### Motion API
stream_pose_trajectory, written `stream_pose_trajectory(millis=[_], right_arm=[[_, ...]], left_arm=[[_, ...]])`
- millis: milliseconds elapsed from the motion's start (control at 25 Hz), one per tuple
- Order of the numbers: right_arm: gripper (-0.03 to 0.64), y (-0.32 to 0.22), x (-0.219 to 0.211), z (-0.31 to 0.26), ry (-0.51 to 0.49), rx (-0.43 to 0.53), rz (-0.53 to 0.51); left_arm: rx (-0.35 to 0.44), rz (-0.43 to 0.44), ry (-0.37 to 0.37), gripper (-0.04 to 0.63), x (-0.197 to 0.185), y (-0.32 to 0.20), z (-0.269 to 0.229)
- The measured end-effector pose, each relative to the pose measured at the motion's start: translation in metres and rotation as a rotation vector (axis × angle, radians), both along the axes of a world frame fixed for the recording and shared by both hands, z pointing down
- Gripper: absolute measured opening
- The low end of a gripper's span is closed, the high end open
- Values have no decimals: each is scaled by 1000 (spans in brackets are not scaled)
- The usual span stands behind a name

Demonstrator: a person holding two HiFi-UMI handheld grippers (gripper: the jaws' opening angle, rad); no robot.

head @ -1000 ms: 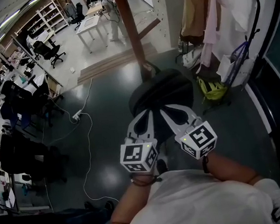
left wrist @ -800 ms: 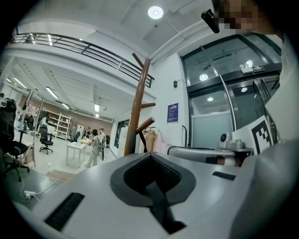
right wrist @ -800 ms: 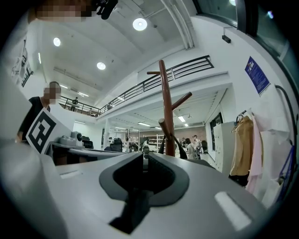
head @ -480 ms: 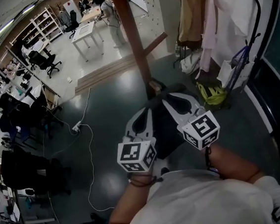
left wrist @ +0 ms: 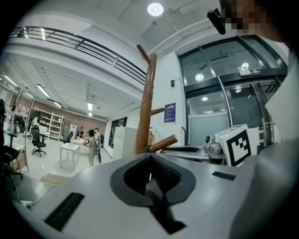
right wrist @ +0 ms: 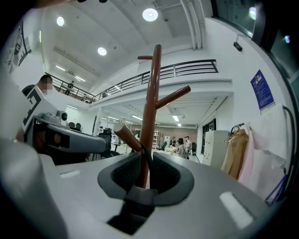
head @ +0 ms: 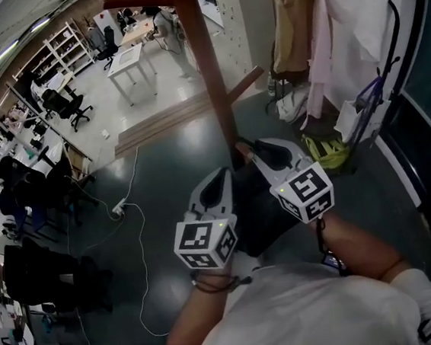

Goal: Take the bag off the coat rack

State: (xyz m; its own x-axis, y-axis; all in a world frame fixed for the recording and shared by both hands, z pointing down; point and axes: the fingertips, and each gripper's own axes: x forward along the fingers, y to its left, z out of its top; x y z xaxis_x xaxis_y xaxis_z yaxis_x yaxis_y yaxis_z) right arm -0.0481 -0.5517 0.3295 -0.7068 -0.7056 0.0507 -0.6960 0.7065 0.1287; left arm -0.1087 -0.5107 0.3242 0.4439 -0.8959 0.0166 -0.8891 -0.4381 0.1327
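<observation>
The wooden coat rack [head: 203, 69] stands just ahead of both grippers. A black bag [head: 262, 216] hangs below them, mostly hidden by the grippers. My left gripper [head: 216, 177] is shut, with a black strap [left wrist: 159, 205] of the bag running down between its jaws. My right gripper [head: 255, 150] is shut on another black strap [right wrist: 140, 196], which runs up to a slanted peg [right wrist: 126, 136] of the coat rack [right wrist: 152, 102]. In the left gripper view the coat rack [left wrist: 145, 107] rises behind the left gripper [left wrist: 150, 158], and the right gripper's marker cube [left wrist: 238, 144] shows at the right.
A clothes rail with coats [head: 316, 35] stands at the back right, with a yellow-green item [head: 326, 148] on the floor under it. A white cable [head: 134, 238] trails over the dark floor at left. Wooden boards [head: 164, 116], desks and office chairs lie farther back.
Both grippers have risen towards the rack's pole, the right one furthest, up to the peg. The bag, seen whole ahead of them a second ago, now hangs under them.
</observation>
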Motion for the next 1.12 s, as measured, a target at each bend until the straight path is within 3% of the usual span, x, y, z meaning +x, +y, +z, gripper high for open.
stream_pose_trajectory(millis=[280,680,880,1120], right_arm=[[74,-17,-14,6,73,-32,-10],[67,-27,-25,15,99,-67,-1],[23,-23,-27,13,77,-54,1],[18,-19,-14,6,2,-74,-2]], left_arm=[[-1,5,-3,0,-13,-11,-2],[-13,39,6,0,-17,-16,2],[-15,41,11,0,-21,-13,4],[0,27,17,0,-17,-8,0]])
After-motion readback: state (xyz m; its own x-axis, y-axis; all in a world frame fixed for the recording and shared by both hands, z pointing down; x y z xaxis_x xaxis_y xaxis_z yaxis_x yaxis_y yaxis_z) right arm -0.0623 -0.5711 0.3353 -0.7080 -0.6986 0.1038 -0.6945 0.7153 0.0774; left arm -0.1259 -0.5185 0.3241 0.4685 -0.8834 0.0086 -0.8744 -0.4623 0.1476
